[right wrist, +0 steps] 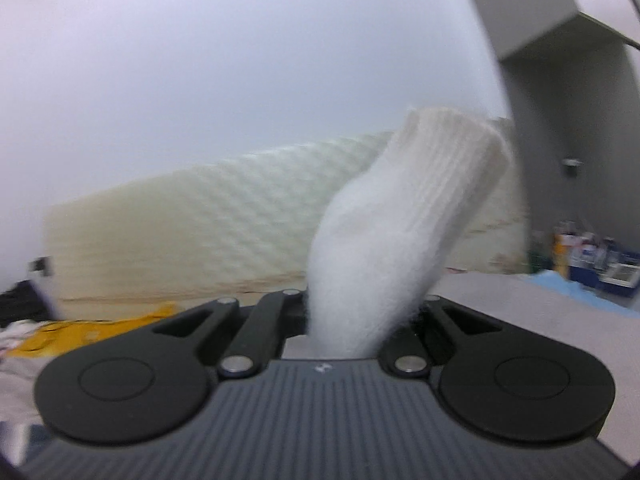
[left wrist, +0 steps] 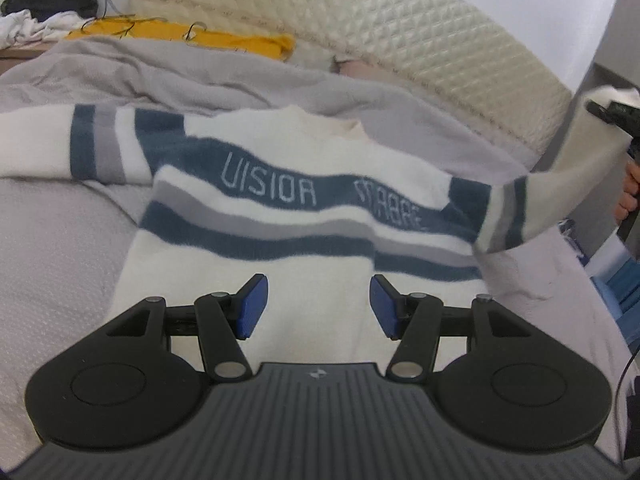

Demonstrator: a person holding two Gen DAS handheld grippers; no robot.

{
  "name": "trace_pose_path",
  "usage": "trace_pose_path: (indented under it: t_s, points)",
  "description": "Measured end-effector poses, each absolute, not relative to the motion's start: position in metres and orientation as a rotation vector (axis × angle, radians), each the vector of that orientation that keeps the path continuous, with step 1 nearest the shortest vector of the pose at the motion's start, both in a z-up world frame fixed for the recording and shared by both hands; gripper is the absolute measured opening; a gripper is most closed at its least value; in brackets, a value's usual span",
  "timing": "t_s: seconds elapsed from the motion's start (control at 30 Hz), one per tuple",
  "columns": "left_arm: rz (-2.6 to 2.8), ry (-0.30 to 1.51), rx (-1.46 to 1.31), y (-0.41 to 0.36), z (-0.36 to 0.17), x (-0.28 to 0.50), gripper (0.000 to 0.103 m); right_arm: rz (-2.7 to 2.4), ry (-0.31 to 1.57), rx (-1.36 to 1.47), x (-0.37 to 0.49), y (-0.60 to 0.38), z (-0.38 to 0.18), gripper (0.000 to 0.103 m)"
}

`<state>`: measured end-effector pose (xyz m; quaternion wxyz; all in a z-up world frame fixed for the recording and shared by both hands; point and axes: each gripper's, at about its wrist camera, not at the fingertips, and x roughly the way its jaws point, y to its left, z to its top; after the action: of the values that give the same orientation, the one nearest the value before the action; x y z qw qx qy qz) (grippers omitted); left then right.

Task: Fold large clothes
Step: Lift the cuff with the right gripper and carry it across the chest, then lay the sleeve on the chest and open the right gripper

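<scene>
Left gripper: jaws stand apart, about half open, with nothing between the two blue pads; it hangs over the white lower front of the sweater, not touching it as far as the view shows.
Right gripper: jaws closed tight on one cuff; its pads are hidden by the knit. In the left view it sits raised at the far right edge, with part of a hand below it.
Cuff: one, white and ribbed, standing up out of the closed jaws and leaning right.
Sweater: one, lying front up and spread on the bed, collar away from the left camera, hem under the left gripper.
Sleeves: two. One lies flat, stretched out to the left; the other is lifted off the bed at the right, rising to the right gripper.
Stripes: across the chest, two blue bands and one grey, the upper blue band carrying pale lettering; the same colours ring each sleeve.
Bed: one, covered in pale grey cloth, with a rumpled grey blanket beyond the collar.
Headboard: one, cream, quilted.
Yellow cloth: one, at the head of the bed, with two wire hanger hooks showing.
Clothes pile: dark and white items at the far left; count unclear.
</scene>
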<state>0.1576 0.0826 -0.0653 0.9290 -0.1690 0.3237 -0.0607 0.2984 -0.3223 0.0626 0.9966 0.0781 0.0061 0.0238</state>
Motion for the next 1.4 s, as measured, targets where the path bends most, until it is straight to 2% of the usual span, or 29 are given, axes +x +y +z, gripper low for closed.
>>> trace_pose_path:
  t_s: [0.23, 0.5, 0.73, 0.9, 0.97, 1.03, 1.07, 1.23, 1.37, 1.4]
  points:
    - [-0.077, 0.648, -0.35, 0.107, -0.063, 0.152, 0.062, 0.303, 0.044, 0.1, 0.237, -0.214, 0.033, 0.01]
    - [0.02, 0.592, -0.547, 0.174, -0.056, 0.146, 0.062, 0.499, 0.251, -0.011, 0.195, -0.125, -0.067, 0.01]
    - [0.012, 0.586, -0.643, 0.198, -0.064, 0.15, 0.062, 0.578, 0.436, -0.123, 0.185, -0.082, -0.142, 0.011]
    - [0.009, 0.594, -0.631, 0.188, -0.071, 0.158, 0.062, 0.599, 0.494, -0.074, 0.187, -0.085, -0.148, 0.013]
    - [-0.008, 0.586, -0.623, 0.183, -0.07, 0.158, 0.062, 0.615, 0.519, -0.084, 0.189, -0.079, -0.146, 0.018]
    - [-0.012, 0.577, -0.595, 0.176, -0.068, 0.156, 0.062, 0.651, 0.544, -0.092, 0.182, -0.08, -0.143, 0.039]
    - [-0.014, 0.576, -0.576, 0.172, -0.067, 0.155, 0.062, 0.677, 0.542, -0.093, 0.177, -0.082, -0.14, 0.043]
    - [-0.03, 0.575, -0.503, 0.153, -0.06, 0.146, 0.062, 0.752, 0.564, -0.148, 0.149, -0.078, -0.132, 0.085]
    - [-0.08, 0.601, -0.475, 0.136, -0.058, 0.136, 0.062, 0.75, 0.603, -0.152, 0.133, -0.098, -0.124, 0.09]
    - [-0.085, 0.61, -0.464, 0.131, -0.059, 0.134, 0.061, 0.729, 0.609, -0.143, 0.131, -0.106, -0.123, 0.094]
